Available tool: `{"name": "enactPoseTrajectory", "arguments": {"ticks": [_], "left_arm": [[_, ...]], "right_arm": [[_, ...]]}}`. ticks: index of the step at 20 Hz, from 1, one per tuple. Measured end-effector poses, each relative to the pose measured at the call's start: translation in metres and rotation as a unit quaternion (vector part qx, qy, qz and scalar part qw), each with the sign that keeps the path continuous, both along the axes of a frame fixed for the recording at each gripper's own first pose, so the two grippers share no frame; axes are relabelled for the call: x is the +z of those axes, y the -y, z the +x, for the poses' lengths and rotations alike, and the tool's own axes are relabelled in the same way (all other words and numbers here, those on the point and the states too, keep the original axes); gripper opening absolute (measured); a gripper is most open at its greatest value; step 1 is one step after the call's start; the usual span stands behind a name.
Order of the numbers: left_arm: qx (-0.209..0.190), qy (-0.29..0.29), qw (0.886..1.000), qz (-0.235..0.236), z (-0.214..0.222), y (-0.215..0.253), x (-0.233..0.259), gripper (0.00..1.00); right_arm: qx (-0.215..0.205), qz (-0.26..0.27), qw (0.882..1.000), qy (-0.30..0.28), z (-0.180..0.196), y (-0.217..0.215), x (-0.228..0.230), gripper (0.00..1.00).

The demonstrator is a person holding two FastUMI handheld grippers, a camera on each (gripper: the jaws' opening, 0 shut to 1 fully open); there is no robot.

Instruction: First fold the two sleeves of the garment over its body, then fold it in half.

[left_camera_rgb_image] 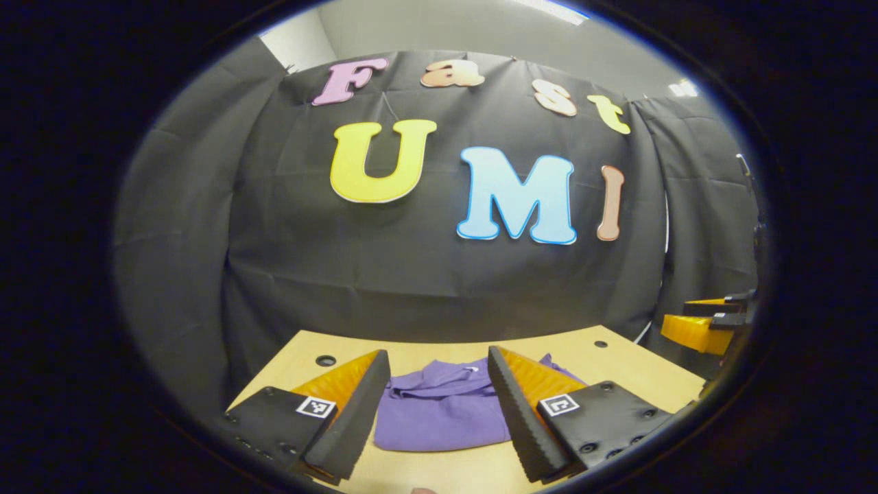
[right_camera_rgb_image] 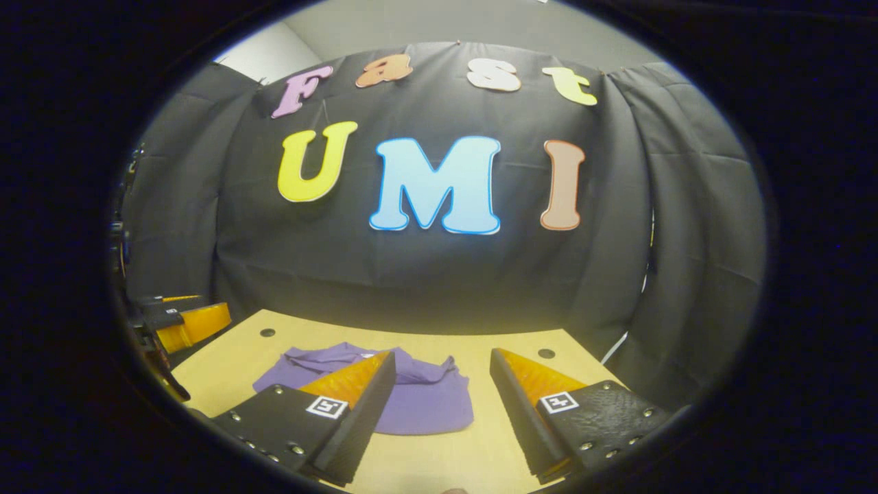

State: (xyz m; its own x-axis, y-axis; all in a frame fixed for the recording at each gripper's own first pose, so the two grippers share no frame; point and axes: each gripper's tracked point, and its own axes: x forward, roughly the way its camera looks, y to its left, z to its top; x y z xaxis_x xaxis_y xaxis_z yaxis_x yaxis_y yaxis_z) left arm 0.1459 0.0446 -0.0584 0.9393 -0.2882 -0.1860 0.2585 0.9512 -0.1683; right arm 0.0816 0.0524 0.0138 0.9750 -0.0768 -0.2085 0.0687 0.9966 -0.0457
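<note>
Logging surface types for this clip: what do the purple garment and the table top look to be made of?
Purple garment: soft matte fabric, probably a cotton-like knit; it lies in limp folds and wrinkles. Table: pale, smooth board, likely wood or laminate, with round holes near the far edge and an even, low sheen.

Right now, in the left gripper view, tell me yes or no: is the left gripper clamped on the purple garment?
No. The left gripper hangs open above the purple garment, which lies loose on the table.

Both views are evenly lit from ceiling lights overhead, sharp at centre, with strong fisheye bending and dim edges.
</note>
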Motion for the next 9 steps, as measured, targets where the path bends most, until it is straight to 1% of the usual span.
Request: {"name": "enactPoseTrajectory", "arguments": {"ticks": [4,8,9], "left_arm": [[0.001,0.028,0.999,0.033,-0.025,0.004,0.016,0.91],[-0.007,0.043,0.998,0.036,-0.047,0.020,0.027,0.91],[-0.010,0.047,0.998,0.038,-0.055,0.023,0.031,0.92]], "right_arm": [[0.003,-0.027,1.000,0.012,-0.019,-0.006,0.014,0.87],[0.007,-0.046,0.999,0.017,-0.032,-0.007,0.021,0.88],[0.010,-0.053,0.998,0.019,-0.035,-0.007,0.022,0.88]]}}
